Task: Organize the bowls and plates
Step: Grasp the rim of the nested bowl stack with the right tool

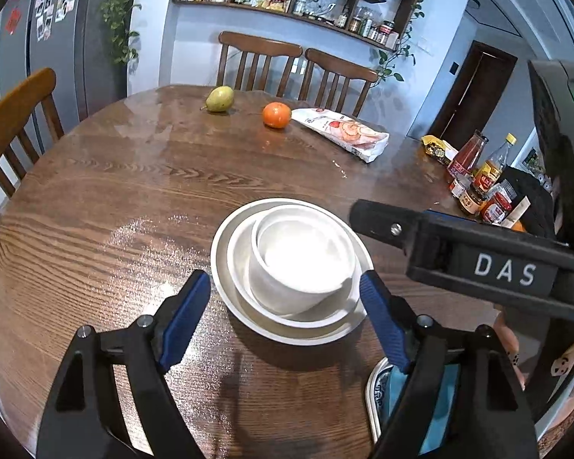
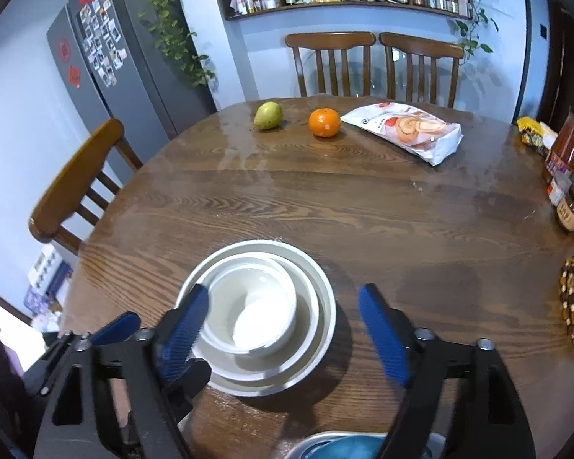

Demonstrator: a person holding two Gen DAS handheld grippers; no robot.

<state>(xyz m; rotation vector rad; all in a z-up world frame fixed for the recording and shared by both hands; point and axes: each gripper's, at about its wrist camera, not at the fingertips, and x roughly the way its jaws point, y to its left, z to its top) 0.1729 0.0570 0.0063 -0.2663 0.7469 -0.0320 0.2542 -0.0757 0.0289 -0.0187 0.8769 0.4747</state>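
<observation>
On the round dark-brown wooden table [image 1: 107, 199] stands a nested stack of white crockery: a wide white ceramic plate [image 1: 225, 298] at the bottom, a shallow white bowl [image 1: 241, 267] inside it, and a deeper small white bowl [image 1: 287, 287] tilted within that, leaning toward one side; the stack sits near the table's close edge, well apart from the things at the far side; the left gripper [image 1: 287, 287], black with blue ribbed pads, has its jaws spread on either side of the stack, the pads clear of the rims; the right gripper [image 2: 283, 302] also has its jaws spread, with nothing pinched, one blue pad in front of the stack's rim and the other over bare wood beside it; in the left wrist view its black body crosses in from the right above the crockery; a blue-patterned dish [image 1: 375, 390] peeks in at the near edge, partly hidden by the gripper; far across the table lie a green pear [image 1: 220, 99], an orange mandarin [image 1: 276, 114] and a white plastic packet of rolled cake [image 1: 344, 134]; several sauce bottles and jars [image 1: 478, 179] cluster at the right edge; brown wooden chairs [image 2: 375, 65] ring the table.
</observation>
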